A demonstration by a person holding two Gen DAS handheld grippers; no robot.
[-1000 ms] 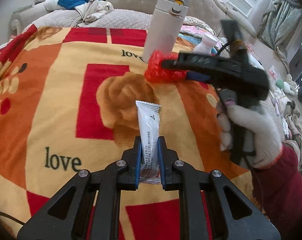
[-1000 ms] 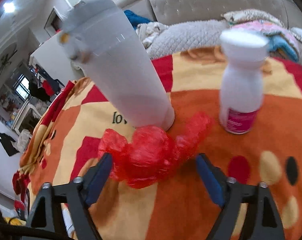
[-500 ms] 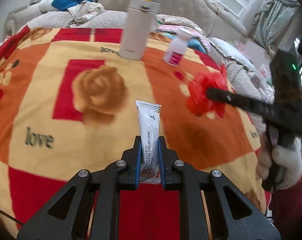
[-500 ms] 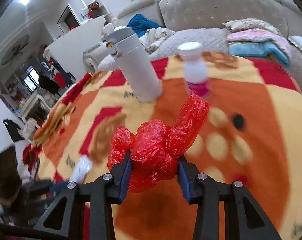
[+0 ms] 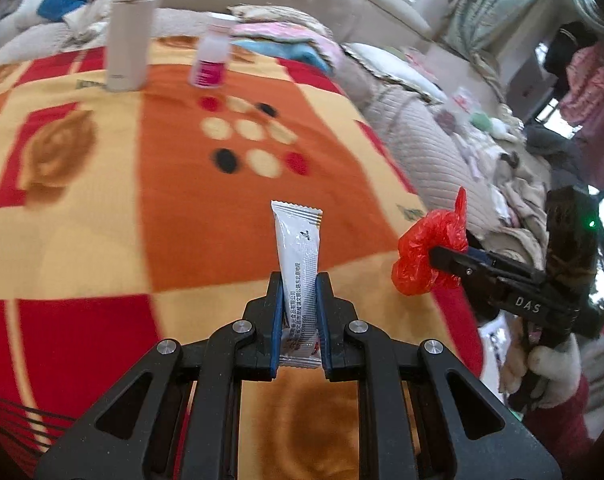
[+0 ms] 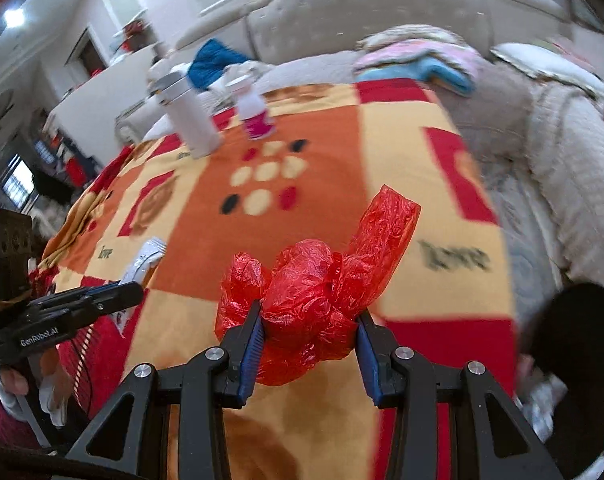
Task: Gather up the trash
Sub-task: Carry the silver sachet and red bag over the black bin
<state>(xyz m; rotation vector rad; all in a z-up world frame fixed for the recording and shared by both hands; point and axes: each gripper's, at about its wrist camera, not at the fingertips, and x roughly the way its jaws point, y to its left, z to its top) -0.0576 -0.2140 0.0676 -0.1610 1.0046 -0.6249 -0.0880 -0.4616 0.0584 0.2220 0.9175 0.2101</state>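
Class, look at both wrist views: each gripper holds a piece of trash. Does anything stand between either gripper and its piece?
No. The left gripper is already shut on the white sachet, and the right gripper on the red plastic bag. No bin is clearly visible.

On the blanket, the flask stands at the far end with the small bottle just to its right. The left tool pinches a sachet upright; to its right, the right tool clamps a crumpled bag above the blanket's near right edge.
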